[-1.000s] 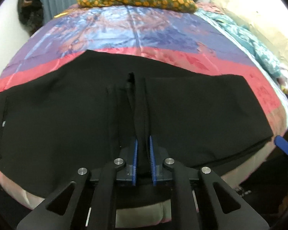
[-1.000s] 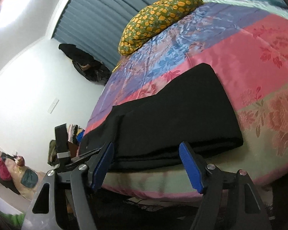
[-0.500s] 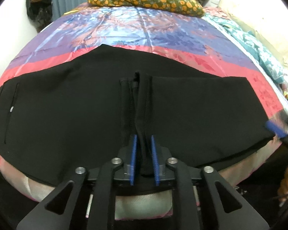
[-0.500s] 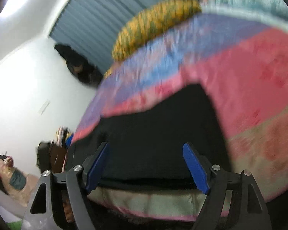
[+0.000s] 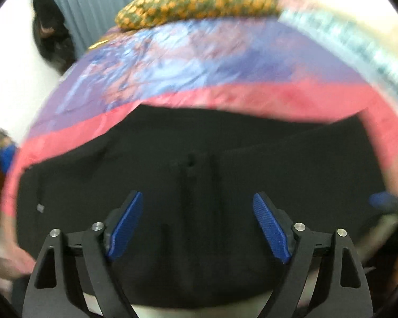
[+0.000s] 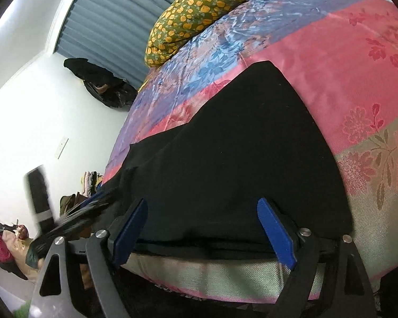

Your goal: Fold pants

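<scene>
- Your left gripper (image 5: pixel 197 226) hangs over the near edge of the black pants (image 5: pixel 199 185), its blue fingers (image 5: pixel 124 228) spread wide, holding nothing.
- The pants lie flat across the bed (image 6: pixel 345 53), along its front edge.
- Your right gripper (image 6: pixel 203 234) sits at the pants' right end, fingers (image 6: pixel 276 235) spread, gripping nothing.

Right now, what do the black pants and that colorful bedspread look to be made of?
The pants look like matte woven cloth: flat black, no shine. The bedspread looks like satin or brocade, judging by its glossy sheen and woven-in flowers; the exact fibre can't be told.
</scene>
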A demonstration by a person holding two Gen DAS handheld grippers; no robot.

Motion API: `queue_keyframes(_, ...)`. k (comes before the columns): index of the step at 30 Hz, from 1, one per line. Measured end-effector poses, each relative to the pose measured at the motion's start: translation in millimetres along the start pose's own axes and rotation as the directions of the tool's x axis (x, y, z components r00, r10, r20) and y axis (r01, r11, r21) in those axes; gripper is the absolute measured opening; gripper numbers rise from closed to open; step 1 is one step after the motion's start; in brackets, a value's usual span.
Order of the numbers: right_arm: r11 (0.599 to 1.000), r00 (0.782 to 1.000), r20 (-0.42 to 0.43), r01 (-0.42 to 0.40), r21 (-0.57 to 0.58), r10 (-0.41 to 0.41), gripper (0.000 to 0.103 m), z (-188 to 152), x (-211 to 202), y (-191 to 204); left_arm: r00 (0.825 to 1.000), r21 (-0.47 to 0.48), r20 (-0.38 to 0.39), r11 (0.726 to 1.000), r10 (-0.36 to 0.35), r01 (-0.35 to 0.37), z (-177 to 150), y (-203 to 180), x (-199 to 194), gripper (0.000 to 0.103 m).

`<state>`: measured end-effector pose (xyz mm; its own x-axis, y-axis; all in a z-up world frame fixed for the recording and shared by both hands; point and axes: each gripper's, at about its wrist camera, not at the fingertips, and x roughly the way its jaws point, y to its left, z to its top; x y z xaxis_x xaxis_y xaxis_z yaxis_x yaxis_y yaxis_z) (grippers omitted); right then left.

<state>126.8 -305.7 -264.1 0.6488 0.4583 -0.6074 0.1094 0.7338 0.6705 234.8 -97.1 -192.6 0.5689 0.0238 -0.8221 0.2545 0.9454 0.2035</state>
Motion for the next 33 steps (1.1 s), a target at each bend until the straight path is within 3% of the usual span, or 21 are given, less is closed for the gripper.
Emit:
queue_keyframes(1,1.0,1.0,0.0,0.0,-0.003,0.0,0.085,-0.7,0.1,0.5,0.997,-0.017,-0.043,0.998,0.061,-0.062,0.2,6.5,15.1,0.072)
queue_keyframes(2,1.0,1.0,0.0,-0.002,-0.006,0.002,0.085,-0.4,-0.1,0.7,0.997,-0.066,-0.062,0.997,0.037,-0.041,-0.8,15.8,20.0,0.074)
queue_keyframes(3,1.0,1.0,-0.001,-0.005,-0.01,0.005,0.085,-0.7,-0.5,0.5,0.997,-0.185,-0.06,0.982,-0.048,0.036,-4.1,35.8,19.9,0.074)
queue_keyframes(5,1.0,1.0,-0.004,-0.008,-0.02,0.008,0.085,-1.2,-1.3,1.2,0.995,-0.319,-0.056,0.946,-0.083,0.061,-10.1,60.8,16.1,0.077)
queue_keyframes(7,1.0,1.0,-0.008,-0.007,-0.026,0.006,0.085,-2.1,-1.8,0.6,0.999,-0.378,-0.049,0.926,-0.013,-0.007,-15.3,77.3,8.1,0.076)
queue_keyframes(9,1.0,1.0,-0.011,-0.006,-0.02,0.006,0.085,-1.1,-1.3,0.4,0.999,-0.415,-0.02,0.909,-0.045,0.033,-18.4,90.2,0.6,0.076)
queue_keyframes(12,1.0,1.0,-0.011,-0.003,-0.004,0.003,0.085,-0.5,-1.1,-0.3,0.994,-0.39,-0.007,0.916,-0.11,0.098,-12.7,86.6,-3.5,0.085)
queue_keyframes(15,1.0,1.0,-0.008,0.001,0.004,-0.001,0.089,1.9,2.5,2.5,0.991,-0.238,-0.047,0.965,-0.123,0.109,6.1,56.1,5.4,0.091)
queue_keyframes(17,1.0,1.0,-0.007,0.016,-0.012,-0.016,0.091,1.5,4.6,6.6,0.995,-0.107,-0.086,0.993,-0.055,0.046,22.3,32.4,22.6,0.091)
queue_keyframes(19,0.999,0.999,-0.009,0.034,-0.037,-0.035,0.091,0.3,5.8,10.2,0.995,-0.063,-0.101,0.998,0.023,-0.03,30.6,27.4,36.1,0.095)
queue_keyframes(20,0.998,0.999,-0.01,0.041,-0.051,-0.042,0.091,-0.4,6.3,11.8,0.993,-0.089,-0.115,0.996,0.019,-0.03,33.1,31.6,42.1,0.097)
queue_keyframes(22,0.996,0.999,-0.011,0.048,-0.071,-0.049,0.091,-1.2,6.7,13.3,0.989,-0.233,-0.139,0.972,-0.046,0.012,36.0,51.1,46.2,0.097)
queue_keyframes(24,0.995,0.999,-0.014,0.05,-0.088,-0.051,0.091,-1.9,7.0,14.1,0.989,-0.329,-0.112,0.943,-0.095,0.054,35.0,65.1,39.0,0.097)
queue_keyframes(25,0.994,0.999,-0.015,0.05,-0.093,-0.052,0.091,-1.9,7.0,14.1,0.992,-0.341,-0.085,0.938,-0.098,0.063,34.1,69.1,32.4,0.096)
queue_keyframes(28,0.995,0.999,-0.021,0.045,-0.093,-0.047,0.091,-0.9,7.1,12.7,0.999,-0.32,-0.039,0.947,0.01,-0.022,25.3,77.5,10.4,0.094)
queue_keyframes(33,0.996,0.999,-0.022,0.045,-0.076,-0.046,0.093,0.1,7.4,11.3,0.994,-0.388,0.063,0.916,-0.084,0.102,7.3,89.4,-24.0,0.094)
